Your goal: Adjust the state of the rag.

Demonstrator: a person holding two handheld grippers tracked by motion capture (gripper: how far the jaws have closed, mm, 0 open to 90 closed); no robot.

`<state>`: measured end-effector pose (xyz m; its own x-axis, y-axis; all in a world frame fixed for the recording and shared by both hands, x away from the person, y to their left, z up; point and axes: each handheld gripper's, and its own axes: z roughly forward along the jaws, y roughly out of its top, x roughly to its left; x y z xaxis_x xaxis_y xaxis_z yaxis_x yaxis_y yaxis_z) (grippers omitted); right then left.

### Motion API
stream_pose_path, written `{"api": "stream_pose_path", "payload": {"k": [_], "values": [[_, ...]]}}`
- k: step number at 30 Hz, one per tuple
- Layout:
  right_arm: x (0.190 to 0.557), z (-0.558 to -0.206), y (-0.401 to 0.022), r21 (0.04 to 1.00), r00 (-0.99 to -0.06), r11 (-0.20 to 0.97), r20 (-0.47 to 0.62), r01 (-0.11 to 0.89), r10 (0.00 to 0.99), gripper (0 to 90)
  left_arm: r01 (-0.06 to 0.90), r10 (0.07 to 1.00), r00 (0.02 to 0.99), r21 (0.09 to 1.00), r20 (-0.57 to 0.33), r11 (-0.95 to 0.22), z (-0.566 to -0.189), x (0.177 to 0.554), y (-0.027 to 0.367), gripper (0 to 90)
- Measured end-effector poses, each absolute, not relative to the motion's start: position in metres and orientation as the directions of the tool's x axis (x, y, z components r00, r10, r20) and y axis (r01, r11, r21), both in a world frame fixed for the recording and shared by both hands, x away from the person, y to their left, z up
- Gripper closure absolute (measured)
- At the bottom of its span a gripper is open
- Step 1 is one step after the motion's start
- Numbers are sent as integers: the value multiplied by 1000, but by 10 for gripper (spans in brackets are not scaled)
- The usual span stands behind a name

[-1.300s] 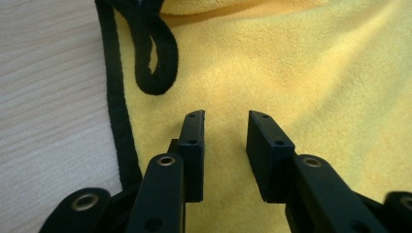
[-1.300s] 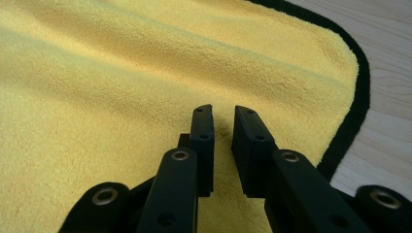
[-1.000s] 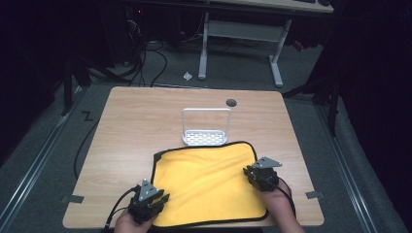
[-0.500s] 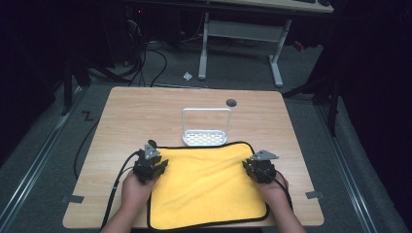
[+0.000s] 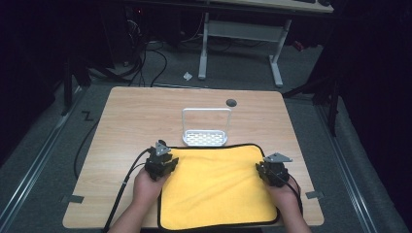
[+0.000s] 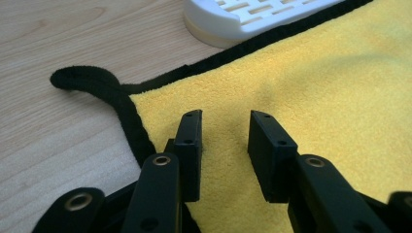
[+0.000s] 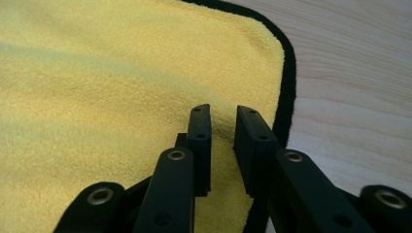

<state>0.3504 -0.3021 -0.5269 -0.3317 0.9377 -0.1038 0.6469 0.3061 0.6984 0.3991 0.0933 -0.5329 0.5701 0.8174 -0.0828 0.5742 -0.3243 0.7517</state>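
Lying flat on the near half of the desk (image 5: 121, 126), one yellow cloth (image 5: 218, 189) with a black border is spreading from the middle toward six o'clock, its far edge touching the one white slotted tray (image 5: 206, 138) that is standing at twelve o'clock from it. Two tongs are working it: the left tongs (image 5: 162, 160) are sitting at the cloth's ten o'clock corner, where the black hem (image 6: 97, 87) is curling off onto the wood, and their jaws, which have just been opening, are standing apart over the yellow pile with nothing pinched between them. The right tongs (image 5: 273, 170) are hovering at the three o'clock edge, just inside the rounded far corner (image 7: 279, 53); their jaws are standing a little apart too, released, with a slight ridge of fabric in front of the gap but not squeezed. Judging by this, the step in hand is setting both tongs on opposite edges to take hold, probably for a fold or a lift. The next move is calling for each pair to dip down and clench on the border, with the left one catching that stray curled hem rather than only the plush. One dark round hole (image 5: 231, 102) is sitting at one o'clock beyond the tray.
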Motion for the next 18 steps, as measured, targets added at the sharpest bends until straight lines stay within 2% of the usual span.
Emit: {"api": "stream_pose_path", "payload": {"k": [3, 9, 12, 16, 18], "values": [[353, -527, -304, 704, -324, 291, -91, 647, 942, 774, 569, 826, 560, 757, -70, -322, -530, 400, 99, 634], [345, -517, -292, 749, -362, 313, -105, 584, 926, 742, 566, 867, 493, 781, -65, -264, -525, 413, 119, 567], [341, -516, -281, 755, -397, 344, -120, 559, 910, 710, 555, 876, 472, 806, -102, -205, -524, 423, 124, 516], [335, -512, -268, 762, -439, 372, -129, 530, 889, 661, 607, 876, 470, 761, -109, -231, -531, 437, 116, 427], [332, -511, -261, 766, -460, 388, -136, 512, 878, 640, 606, 878, 474, 750, -72, -266, -534, 440, 110, 410]]}}
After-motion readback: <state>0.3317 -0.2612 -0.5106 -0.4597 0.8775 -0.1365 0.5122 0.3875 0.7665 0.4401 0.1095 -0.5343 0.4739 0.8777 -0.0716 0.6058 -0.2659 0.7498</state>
